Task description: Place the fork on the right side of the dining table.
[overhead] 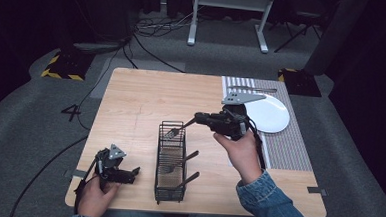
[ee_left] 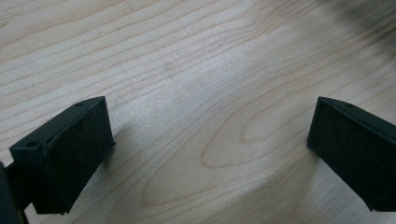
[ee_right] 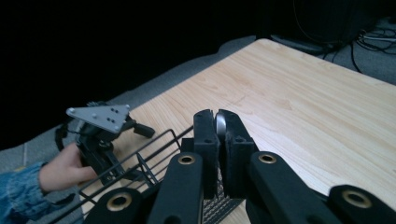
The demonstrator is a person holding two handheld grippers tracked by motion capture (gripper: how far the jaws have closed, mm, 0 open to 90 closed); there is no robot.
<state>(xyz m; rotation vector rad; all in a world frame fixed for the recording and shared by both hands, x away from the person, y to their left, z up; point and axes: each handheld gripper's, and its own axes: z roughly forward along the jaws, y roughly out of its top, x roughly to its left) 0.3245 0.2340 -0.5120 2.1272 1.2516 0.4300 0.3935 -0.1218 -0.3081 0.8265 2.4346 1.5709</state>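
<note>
Table point(overhead: 146, 96): pale wood with a clear wavy grain, smooth and matt; in your left gripper view the grain runs in long curved lines.
Basket point(overhead: 171, 162): a narrow, upright box of thin black wire with open mesh walls; it stands on the table between your two hands.
Basket content: two utensils lean inside, their dark handles point(overhead: 190, 156) sticking out over the right rim; near the bottom you see a slotted metal head, but its kind I cannot tell.
Fork point(overhead: 171, 133): shiny metal with short tines and a thin neck; it hangs level over the far end of the basket, tines pointing to your left.
Right gripper point(overhead: 196, 118): black, with a grey three-cornered plate on top; its jaws are clenched on the handle of the fork. In your right gripper view you see a bright metal edge point(ee_right: 220, 124) pinched between the two flat black pads.
Left gripper point(overhead: 135, 171): you rest it on the table, just left of the basket near the front edge; its jaws stand wide apart with only bare wood between the rough, square pads point(ee_left: 70, 149).
Plate point(overhead: 271, 112): round, white and glossy; it lies on the mat.
Mat point(overhead: 284, 148): striped grey and white, woven look, on the right side of the table; more cutlery point(overhead: 252, 88) lies at its far end.
</note>
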